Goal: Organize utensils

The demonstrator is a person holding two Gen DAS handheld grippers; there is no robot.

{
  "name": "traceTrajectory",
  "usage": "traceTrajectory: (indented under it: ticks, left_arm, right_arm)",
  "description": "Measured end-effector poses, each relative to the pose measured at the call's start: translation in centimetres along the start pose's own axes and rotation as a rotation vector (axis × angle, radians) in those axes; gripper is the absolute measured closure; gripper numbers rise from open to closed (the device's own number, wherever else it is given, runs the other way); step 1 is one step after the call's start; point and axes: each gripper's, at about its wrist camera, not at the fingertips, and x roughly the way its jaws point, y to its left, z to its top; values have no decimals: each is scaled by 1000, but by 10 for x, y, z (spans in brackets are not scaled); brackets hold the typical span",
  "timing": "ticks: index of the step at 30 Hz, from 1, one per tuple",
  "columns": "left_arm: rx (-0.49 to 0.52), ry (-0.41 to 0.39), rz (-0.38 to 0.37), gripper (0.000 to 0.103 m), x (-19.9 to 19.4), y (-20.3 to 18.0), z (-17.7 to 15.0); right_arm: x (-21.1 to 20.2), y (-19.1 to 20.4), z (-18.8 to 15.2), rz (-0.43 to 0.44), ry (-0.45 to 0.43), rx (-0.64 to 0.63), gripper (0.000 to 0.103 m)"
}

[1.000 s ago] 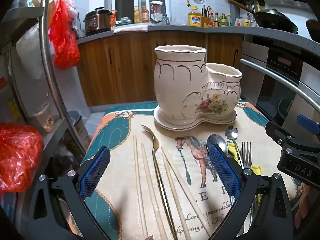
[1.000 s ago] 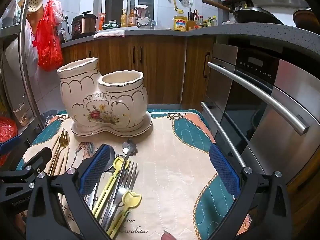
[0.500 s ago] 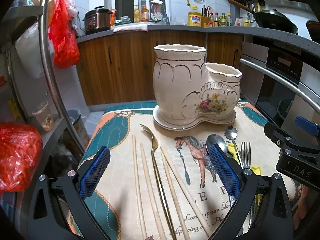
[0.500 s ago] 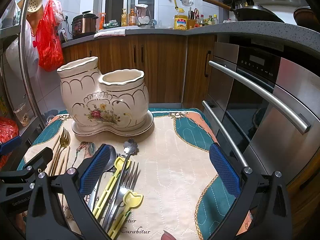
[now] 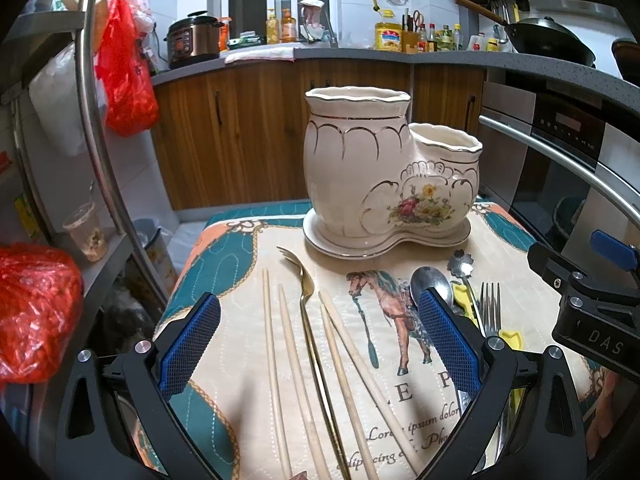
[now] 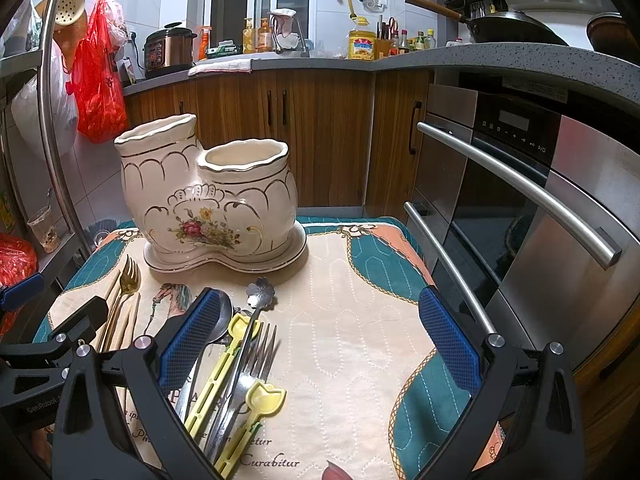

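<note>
**Hovering grippers, utensils laid out on the mat**

Hovering low over the near edge of the mat (image 5: 224, 240), the left gripper (image 5: 318, 344) has its blue-padded jaws spread wide with nothing between them. Framed in that gap lie four wooden chopsticks (image 5: 272, 360) running roughly lengthwise toward the camera, with a gold fork (image 5: 308, 312) lying among them, tines pointing away toward the holder. Just beyond the gripper's right finger sits a silver spoon (image 5: 430, 280).

The right gripper (image 6: 320, 342) is likewise spread wide and empty, held above the mat's right half. Its left finger overlaps a pile of cutlery: the same spoon, a silver fork (image 6: 256, 350), a flower-ended spoon (image 6: 261, 292) and two yellow plastic utensils (image 6: 236, 350) crossing under the metal pieces. The cloth under the rest of its span is bare.

Further back, at the far end of the mat, stands the ceramic utensil holder (image 6: 208, 208), cream with gold trim and a floral motif. It has two joined compartments on one base, the tall one to the left and the short one to the right; what shows of their mouths holds nothing.

Beyond the mat are wooden cabinets (image 6: 320, 128), an oven (image 6: 520, 200) on the right and a red plastic bag (image 5: 128, 80) hanging on the left.
</note>
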Motion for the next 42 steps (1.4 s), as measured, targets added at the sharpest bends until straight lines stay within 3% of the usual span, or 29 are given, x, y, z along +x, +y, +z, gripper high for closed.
traceTrajectory:
  ticks: [42]
  left_arm:
    - [-1, 3, -1, 5, 3, -5, -2]
  right_arm:
    - [-1, 0, 0, -1, -1, -1, 5]
